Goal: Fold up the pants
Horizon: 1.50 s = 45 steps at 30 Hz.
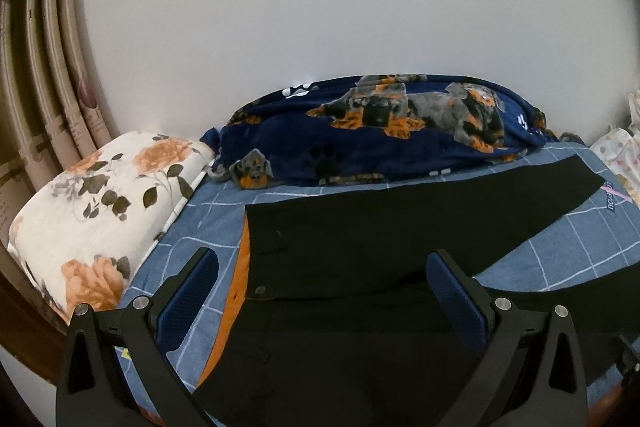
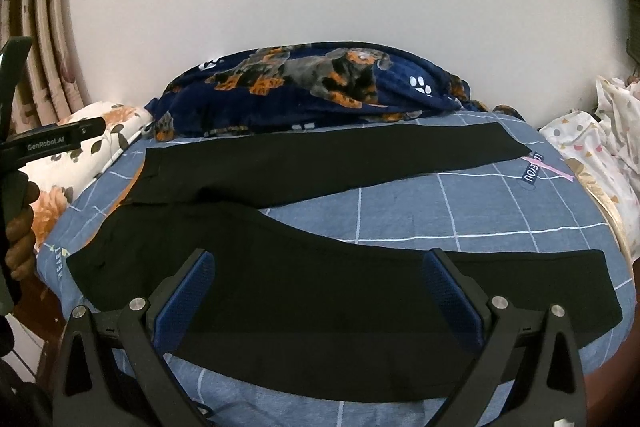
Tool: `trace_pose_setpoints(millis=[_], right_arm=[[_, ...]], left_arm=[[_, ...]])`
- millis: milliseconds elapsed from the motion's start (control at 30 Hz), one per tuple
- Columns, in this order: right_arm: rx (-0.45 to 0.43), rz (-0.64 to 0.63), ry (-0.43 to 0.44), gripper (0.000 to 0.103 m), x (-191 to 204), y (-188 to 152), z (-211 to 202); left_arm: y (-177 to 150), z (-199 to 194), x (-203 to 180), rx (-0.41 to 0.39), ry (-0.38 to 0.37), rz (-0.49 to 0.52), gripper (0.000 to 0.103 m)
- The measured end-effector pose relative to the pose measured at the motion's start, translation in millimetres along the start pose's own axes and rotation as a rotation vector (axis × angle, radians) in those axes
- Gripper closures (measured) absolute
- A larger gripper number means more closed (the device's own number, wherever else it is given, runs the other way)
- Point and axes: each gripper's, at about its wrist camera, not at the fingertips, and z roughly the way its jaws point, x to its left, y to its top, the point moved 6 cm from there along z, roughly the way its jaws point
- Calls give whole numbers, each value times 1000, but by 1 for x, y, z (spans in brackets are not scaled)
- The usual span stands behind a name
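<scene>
Right wrist view, pants [image 2: 320, 287] flat, right tool [image 2: 320, 277] open

The pants [image 2: 320, 155] are matt black cloth, smooth-woven. The bedsheet [image 2: 440, 211] is soft blue cotton-like cloth. At upper centre the blanket [image 1: 360, 143] looks plush, fleecy. The gripper fingers [image 1: 456, 303] carry dimpled blue pads on matt black plastic.

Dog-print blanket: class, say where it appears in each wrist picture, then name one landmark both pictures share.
Left wrist view: the dog-print blanket lies right of centre, against the wall, behind the black pants.
Right wrist view: the dog-print blanket sits at centre, again behind the pants.
Shared landmark: the floral pillow, left of the blanket in both.
</scene>
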Motion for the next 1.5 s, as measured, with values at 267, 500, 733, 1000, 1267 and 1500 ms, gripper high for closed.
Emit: trace_pose_setpoints(millis=[267,500,733,1000,1267,1500], right_arm=[[9,-22,-21,0,3,2,0],[25,-31,-43,0,3,3,2],[55,-54,-37,0,10,4,14],[91,-76,-4,0,29,10,35],[103,-104,37,0,51,24,56],[157,-123,75,0,66,17,80]], left_arm=[[1,7,4,8,-13,-8,0],[4,26,5,34,-39,-8,0],[2,50,5,73,-68,1,0],[-1,75,23,87,-36,9,0],[-7,135,66,163,-103,12,0],[-4,206,111,230,-177,-53,1]])
